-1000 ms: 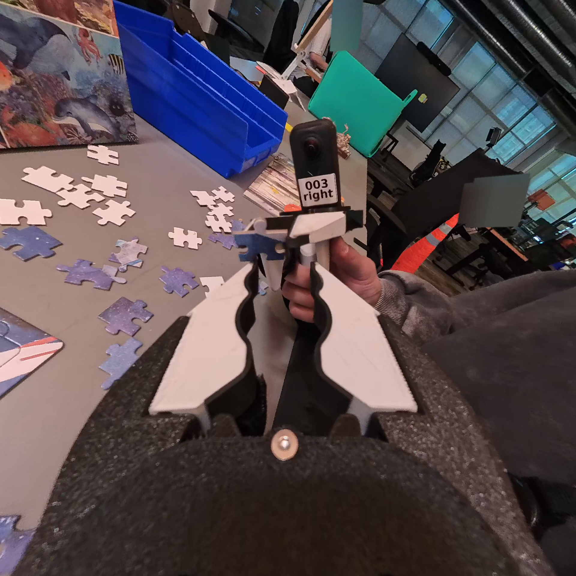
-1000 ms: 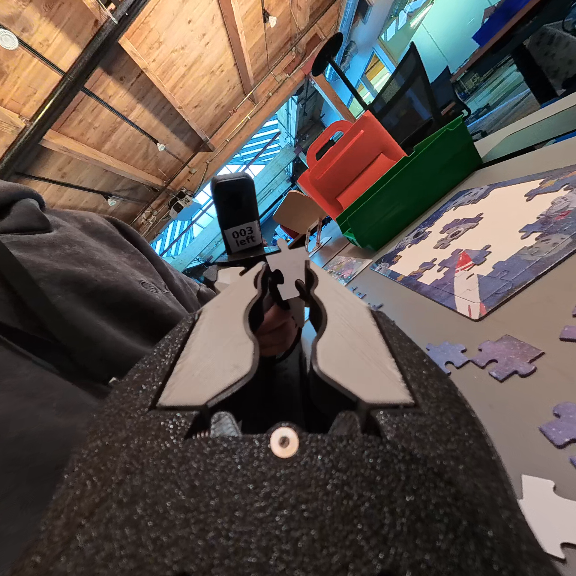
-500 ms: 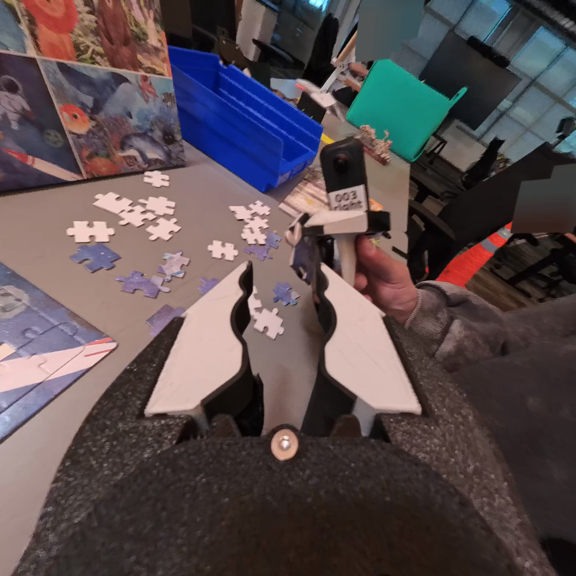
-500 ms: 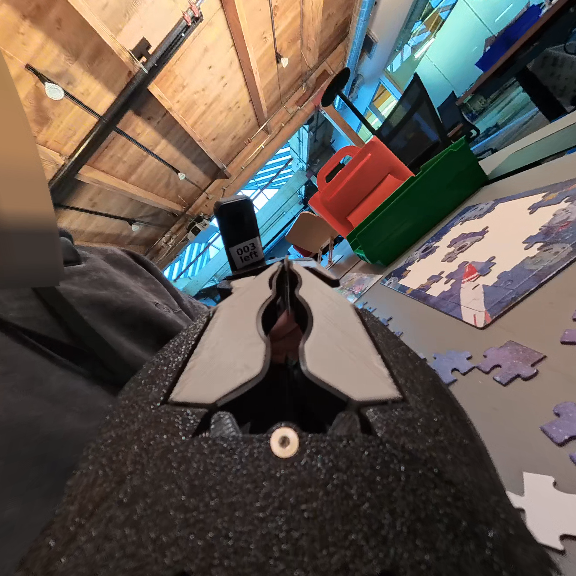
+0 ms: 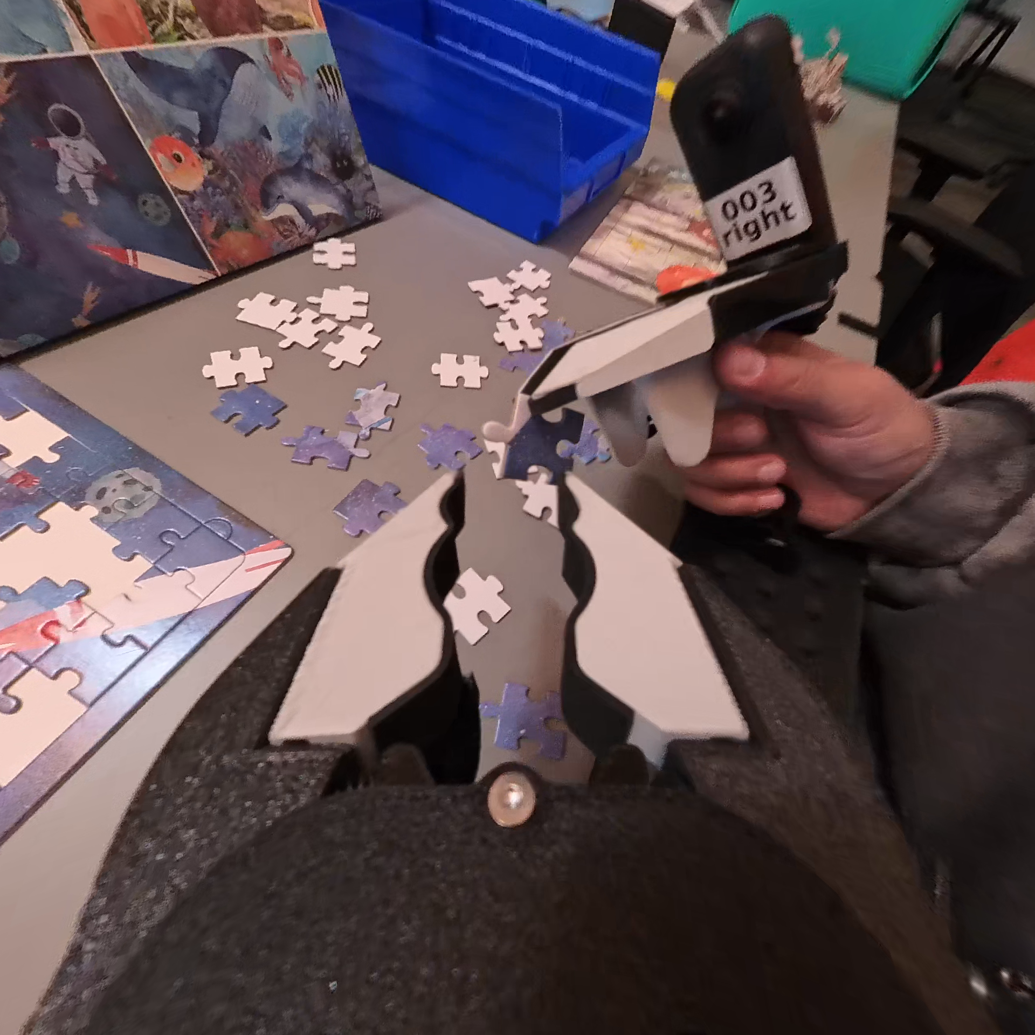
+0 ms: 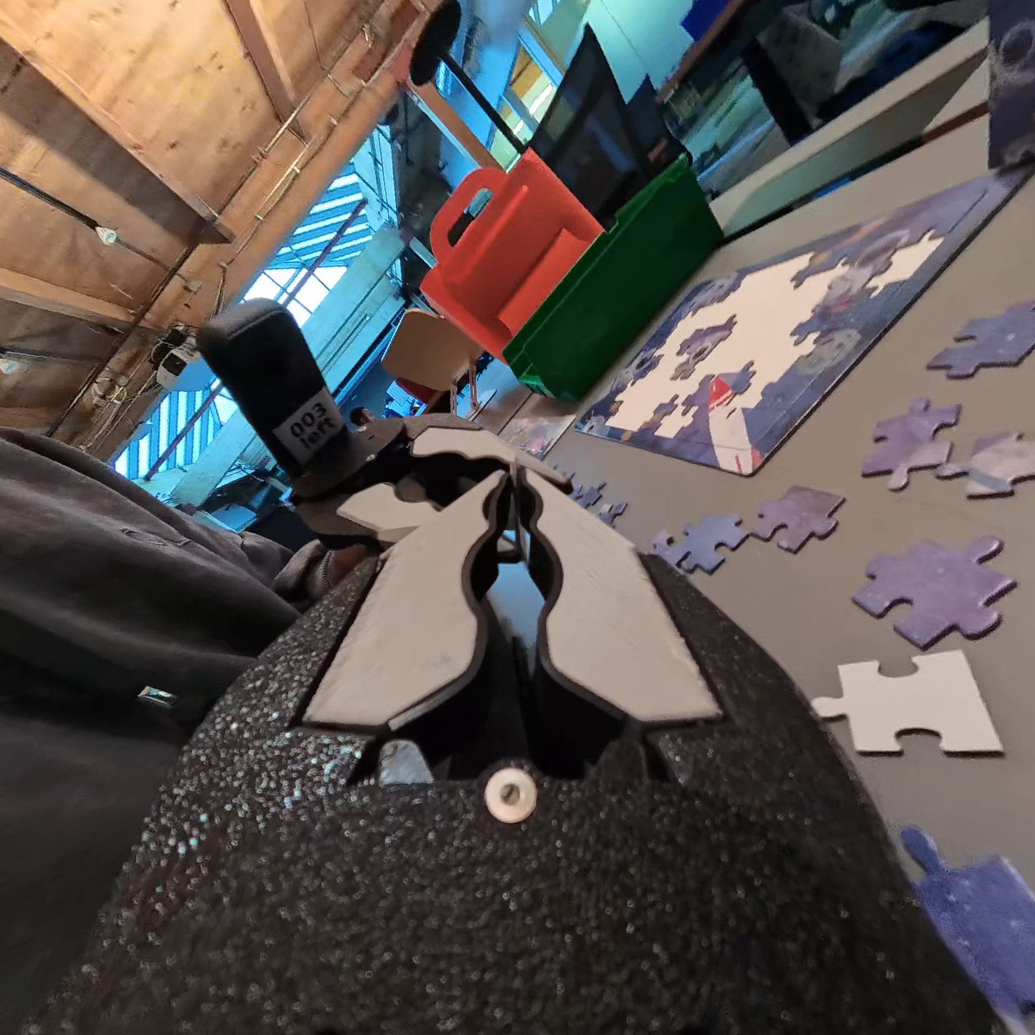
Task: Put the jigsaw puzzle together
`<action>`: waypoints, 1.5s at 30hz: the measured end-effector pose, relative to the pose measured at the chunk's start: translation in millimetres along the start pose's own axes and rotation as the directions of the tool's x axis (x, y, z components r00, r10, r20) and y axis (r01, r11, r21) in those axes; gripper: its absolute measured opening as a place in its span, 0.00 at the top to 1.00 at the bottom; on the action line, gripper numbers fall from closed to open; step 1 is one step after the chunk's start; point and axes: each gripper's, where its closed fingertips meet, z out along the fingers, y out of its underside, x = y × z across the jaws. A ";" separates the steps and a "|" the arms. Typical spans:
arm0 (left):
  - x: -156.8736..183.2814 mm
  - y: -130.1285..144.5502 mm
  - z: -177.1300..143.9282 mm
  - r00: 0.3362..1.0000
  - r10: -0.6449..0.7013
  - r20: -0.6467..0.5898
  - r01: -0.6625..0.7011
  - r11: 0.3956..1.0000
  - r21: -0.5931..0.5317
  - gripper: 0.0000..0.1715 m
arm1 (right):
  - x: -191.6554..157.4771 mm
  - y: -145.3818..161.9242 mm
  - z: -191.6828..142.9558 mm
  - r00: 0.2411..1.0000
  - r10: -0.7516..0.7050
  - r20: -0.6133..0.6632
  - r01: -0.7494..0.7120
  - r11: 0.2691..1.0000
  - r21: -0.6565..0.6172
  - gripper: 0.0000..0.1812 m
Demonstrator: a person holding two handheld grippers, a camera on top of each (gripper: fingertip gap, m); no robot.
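My right gripper (image 6: pixel 515 476) is shut on a dark blue puzzle piece, which I see edge-on between its tips. In the left wrist view the right gripper (image 5: pixel 526 395) holds this piece (image 5: pixel 537 442) above the grey table, just beyond the tips of my left gripper (image 5: pixel 512 481). The left gripper is open and empty. The partly assembled space puzzle (image 5: pixel 112 560) lies on the left, with white gaps in it. It also shows in the right wrist view (image 6: pixel 784 336). Several loose pieces lie around, some blue (image 5: pixel 246 406), some white side up (image 5: pixel 476 605).
The puzzle box (image 5: pixel 168 140) stands at the back left and a blue bin (image 5: pixel 476 112) behind the loose pieces. A green bin (image 6: pixel 605 302) and a red bin (image 6: pixel 504 246) stand beyond the puzzle. The person's hand (image 5: pixel 812 437) and grey sleeve are at right. Only a small space, under 4 cm, lies between the two pairs of fingers.
Both grippers have tilted down toward the table. The right gripper's jaws have closed further and the piece has turned edge-on between them. The left gripper has stayed open.
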 end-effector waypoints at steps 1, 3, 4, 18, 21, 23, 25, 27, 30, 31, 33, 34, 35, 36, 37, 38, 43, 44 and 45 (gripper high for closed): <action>0.9 3.9 2.3 1.000 0.015 0.005 -0.014 1.000 -0.019 0.86 | 0.4 1.7 0.4 1.000 0.003 -0.008 -0.003 1.000 -0.006 0.99; 5.2 10.2 5.7 1.000 0.021 -0.018 -0.022 0.999 -0.040 0.97 | 4.9 3.0 -0.7 0.999 -0.011 -0.043 0.010 1.000 -0.023 0.99; 7.0 13.1 7.4 0.999 0.013 -0.035 -0.015 0.999 -0.048 1.00 | 7.7 4.2 -2.0 0.998 -0.015 -0.057 0.013 0.999 -0.044 0.99; 2.6 63.9 25.3 0.999 -0.021 -0.037 0.009 0.959 -0.283 1.00 | 145.5 -58.9 -143.9 0.572 -0.451 -0.685 0.161 0.880 -0.446 0.81; -2.4 61.9 24.2 1.000 -0.021 -0.017 0.016 0.961 -0.275 1.00 | 178.4 -71.5 -158.3 0.482 -0.521 -0.704 0.153 0.842 -0.518 0.75; -6.4 61.6 22.1 1.000 -0.026 -0.006 0.024 0.962 -0.273 0.99 | 188.7 -75.1 -153.1 0.499 -0.523 -0.691 0.158 0.839 -0.522 0.74; -11.7 62.9 19.4 1.000 -0.028 0.011 0.030 0.961 -0.276 0.99 | 197.5 -71.0 -149.9 0.507 -0.533 -0.678 0.126 0.824 -0.553 0.73; -16.2 64.6 17.3 0.999 -0.034 0.022 0.039 0.960 -0.277 0.98 | 204.7 -68.2 -150.4 0.478 -0.569 -0.668 0.119 0.796 -0.593 0.72; -20.8 66.9 16.0 0.998 -0.050 0.031 0.057 0.959 -0.277 0.98 | 210.6 -65.4 -154.1 0.464 -0.561 -0.686 0.099 0.802 -0.589 0.75; -21.8 67.2 16.1 0.998 -0.054 0.032 0.061 0.959 -0.277 0.98 | 210.5 -65.2 -153.9 0.477 -0.540 -0.693 0.097 0.816 -0.569 0.76; -22.5 67.1 16.5 0.998 -0.057 0.031 0.063 0.959 -0.278 0.98 | 210.0 -65.1 -154.8 0.478 -0.546 -0.688 0.115 0.816 -0.567 0.77; -22.6 66.2 16.6 0.998 -0.055 0.031 0.062 0.959 -0.276 0.98 | 208.7 -64.6 -154.8 0.483 -0.543 -0.687 0.113 0.816 -0.566 0.79; -23.0 64.6 16.3 0.998 -0.052 0.032 0.059 0.960 -0.272 0.98 | 207.8 -64.4 -155.5 0.485 -0.536 -0.691 0.104 0.820 -0.563 0.79; -23.3 62.3 15.7 0.998 -0.049 0.033 0.056 0.962 -0.266 0.98 | 206.1 -63.8 -155.2 0.495 -0.523 -0.694 0.094 0.826 -0.556 0.79; -23.5 59.5 14.7 0.998 -0.047 0.033 0.054 0.965 -0.257 0.98 | 202.1 -62.6 -151.8 0.523 -0.501 -0.690 0.086 0.836 -0.542 0.80; -24.0 55.8 13.3 0.998 -0.047 0.035 0.054 0.968 -0.244 0.98 | 193.2 -62.5 -144.7 0.571 -0.461 -0.679 0.091 0.858 -0.506 0.80; -14.0 3.9 -6.6 0.996 -0.073 -0.052 0.073 0.997 -0.015 0.91 | 68.1 -96.5 -62.4 0.985 -0.026 -0.168 0.025 1.000 -0.010 1.00; -12.5 -11.1 -13.5 0.991 -0.102 -0.081 0.107 0.993 0.054 0.90 | 40.2 -100.9 -49.9 0.999 0.036 -0.009 -0.036 0.998 0.048 1.00; -12.8 -23.3 -20.4 0.985 -0.134 -0.108 0.145 0.983 0.110 0.89 | 28.4 -96.4 -39.3 0.996 0.068 0.050 -0.070 0.997 0.034 1.00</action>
